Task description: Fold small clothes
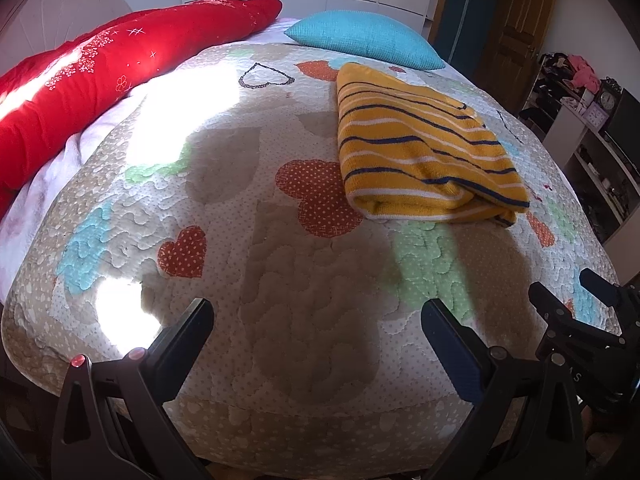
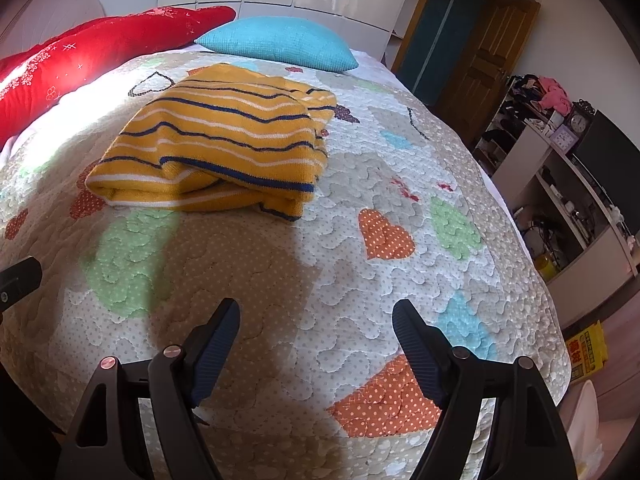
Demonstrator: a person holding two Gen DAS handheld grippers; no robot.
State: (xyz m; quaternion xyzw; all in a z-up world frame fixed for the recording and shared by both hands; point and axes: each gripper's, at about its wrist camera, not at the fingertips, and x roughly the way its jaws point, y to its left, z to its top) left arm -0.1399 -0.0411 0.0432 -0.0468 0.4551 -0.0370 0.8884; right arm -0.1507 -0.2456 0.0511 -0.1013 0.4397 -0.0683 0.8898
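Left wrist view: left tongs (image 1: 318,320) released, empty, over quilt (image 1: 280,280). Folded striped garment (image 1: 424,148) ahead, to their right, well apart. Right tongs (image 2: 316,322) released, empty; garment (image 2: 224,140) ahead-left. Blue pillow (image 2: 280,42) beyond.

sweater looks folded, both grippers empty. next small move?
Probably none on the sweater: it lies folded in layers on the quilt, edges roughly square. Both the left gripper and the right gripper are open and clear of it. I'd draw both back; at most, tuck in the loose near corner.
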